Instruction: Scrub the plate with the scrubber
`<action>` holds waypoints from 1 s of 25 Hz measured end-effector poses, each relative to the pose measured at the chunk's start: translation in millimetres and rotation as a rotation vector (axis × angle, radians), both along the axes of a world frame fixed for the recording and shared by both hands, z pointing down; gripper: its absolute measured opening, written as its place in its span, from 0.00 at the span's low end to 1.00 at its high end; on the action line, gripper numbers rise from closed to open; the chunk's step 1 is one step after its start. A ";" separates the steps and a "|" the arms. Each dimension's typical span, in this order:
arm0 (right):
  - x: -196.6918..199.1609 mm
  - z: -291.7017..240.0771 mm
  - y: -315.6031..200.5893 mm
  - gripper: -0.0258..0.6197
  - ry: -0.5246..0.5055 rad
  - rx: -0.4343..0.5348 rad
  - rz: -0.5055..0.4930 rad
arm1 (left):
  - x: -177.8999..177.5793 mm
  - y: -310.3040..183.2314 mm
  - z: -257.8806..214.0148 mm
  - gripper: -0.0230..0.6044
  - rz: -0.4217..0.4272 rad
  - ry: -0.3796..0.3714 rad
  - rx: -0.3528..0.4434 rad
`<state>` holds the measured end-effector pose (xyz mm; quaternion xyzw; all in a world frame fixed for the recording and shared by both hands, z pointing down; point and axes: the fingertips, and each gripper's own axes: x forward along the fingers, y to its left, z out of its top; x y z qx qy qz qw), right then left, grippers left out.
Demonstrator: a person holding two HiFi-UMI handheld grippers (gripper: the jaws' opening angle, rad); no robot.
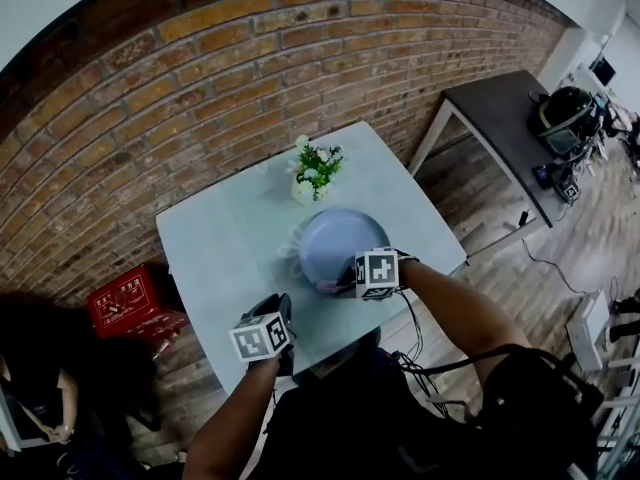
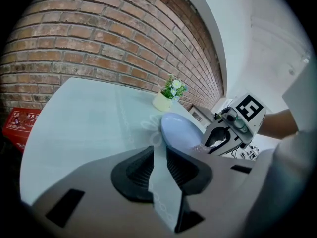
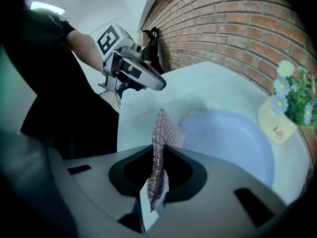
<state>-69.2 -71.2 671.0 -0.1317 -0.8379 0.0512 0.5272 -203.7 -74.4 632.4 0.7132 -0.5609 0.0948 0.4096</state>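
Right gripper (image 3: 158,150) pinching floppy silvery mesh scrubber (image 3: 166,130), looks light and squishy | left gripper (image 2: 159,151) jaws apart, empty | round pale-blue plate (image 3: 233,138) prob slick, breakable, steady it by the rim

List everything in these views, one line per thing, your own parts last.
brick wall: one, red-brown, behind everything.
table: one, pale blue-green, in front of the brick wall.
plate: one, pale blue, on the table's near half.
flower pot: one, cream, with white and blue flowers, behind the plate.
scrubber: one, silvery-purple mesh, at the plate's near rim.
crate: one, red, on the floor left of the table.
side table: one, dark grey, at the right.
dark gear: count unclear, on the side table.
left gripper: one, grey, jaws apart and empty, near the table's front edge.
right gripper: one, grey, shut on the scrubber.
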 end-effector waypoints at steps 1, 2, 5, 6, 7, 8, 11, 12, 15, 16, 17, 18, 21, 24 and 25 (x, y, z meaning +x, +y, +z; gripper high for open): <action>-3.3 -1.7 -1.8 0.14 -0.016 0.006 0.026 | -0.7 1.4 -1.3 0.18 0.004 0.004 0.004; -4.6 -4.3 -4.9 0.14 -0.028 0.016 0.057 | -0.7 1.8 -1.9 0.18 0.006 0.006 0.008; -2.0 -16.3 -23.9 0.14 -0.079 0.032 0.186 | 3.2 -6.5 -3.4 0.18 0.015 0.003 0.022; -1.9 -21.0 -30.9 0.14 -0.108 0.031 0.232 | 5.5 -9.5 -4.2 0.18 0.019 0.006 0.027; -2.4 -25.7 -36.5 0.14 -0.141 0.030 0.274 | 8.1 -10.8 -4.4 0.18 0.023 0.008 0.030; -3.1 -30.2 -41.7 0.14 -0.175 0.031 0.311 | 10.3 -11.5 -4.0 0.18 0.025 0.008 0.030; -4.6 -42.6 -63.0 0.14 -0.266 0.064 0.411 | 14.9 -17.0 -2.2 0.18 0.013 0.002 0.027; -4.1 -45.6 -72.7 0.14 -0.289 0.085 0.442 | 17.3 -19.6 -1.8 0.18 0.008 0.002 0.025; -0.4 -51.8 -107.0 0.14 -0.334 0.187 0.502 | 28.1 -30.5 -1.5 0.18 -0.002 -0.007 0.027; 0.1 -53.9 -116.3 0.14 -0.341 0.226 0.508 | 31.2 -33.4 -0.7 0.18 -0.007 -0.014 0.026; 0.5 -55.9 -124.0 0.14 -0.345 0.263 0.507 | 33.7 -35.5 0.5 0.18 -0.017 -0.020 0.023; 1.2 -57.6 -131.4 0.14 -0.347 0.299 0.503 | 35.7 -37.7 1.5 0.18 -0.030 -0.024 0.022; 4.5 -58.3 -152.0 0.14 -0.349 0.409 0.476 | 42.9 -41.8 4.8 0.18 -0.055 -0.030 0.027; 2.8 -56.5 -166.5 0.14 -0.356 0.497 0.404 | 51.9 -44.8 12.4 0.18 -0.071 -0.041 0.025; 1.9 -55.3 -169.7 0.14 -0.357 0.519 0.372 | 53.9 -45.9 15.2 0.18 -0.086 -0.045 0.020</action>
